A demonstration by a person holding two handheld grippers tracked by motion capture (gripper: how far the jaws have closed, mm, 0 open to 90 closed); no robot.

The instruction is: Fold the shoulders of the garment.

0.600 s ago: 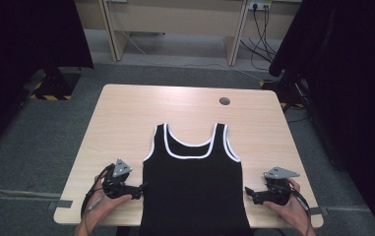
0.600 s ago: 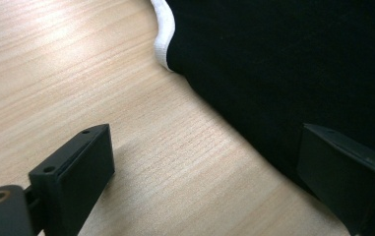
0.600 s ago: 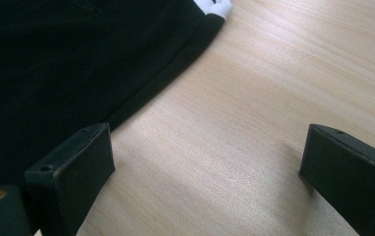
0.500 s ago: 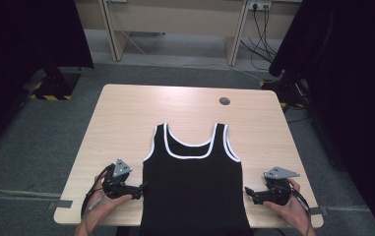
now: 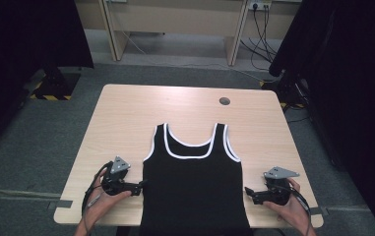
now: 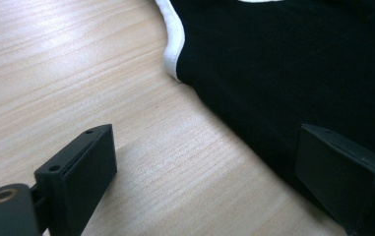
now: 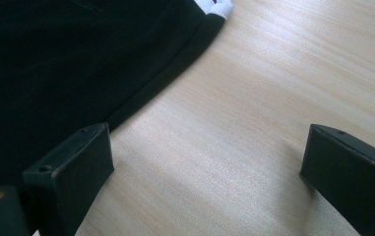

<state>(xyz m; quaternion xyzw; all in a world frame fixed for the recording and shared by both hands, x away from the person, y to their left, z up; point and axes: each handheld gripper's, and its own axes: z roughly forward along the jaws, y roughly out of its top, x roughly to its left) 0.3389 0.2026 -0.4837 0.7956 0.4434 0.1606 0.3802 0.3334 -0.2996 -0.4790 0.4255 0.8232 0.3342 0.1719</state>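
Tank top: we see the black tank top (image 5: 193,189) with white trim lying flat at the lower centre of the high view, on the wooden table (image 5: 126,118).
Left gripper: our left gripper (image 5: 138,187) sits at the garment's left edge, jaws apart, empty.
Right gripper: our right gripper (image 5: 249,191) sits at the right edge, jaws apart, empty.

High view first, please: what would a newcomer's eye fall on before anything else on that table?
The black tank top with white trim, spread flat on the near half of the light wooden table, its hem hanging over the near edge. Next, the two open tools flanking it: the left tool at its left side edge, the right tool at its right side edge, each held in a hand. A small dark round hole marks the far right of the tabletop.
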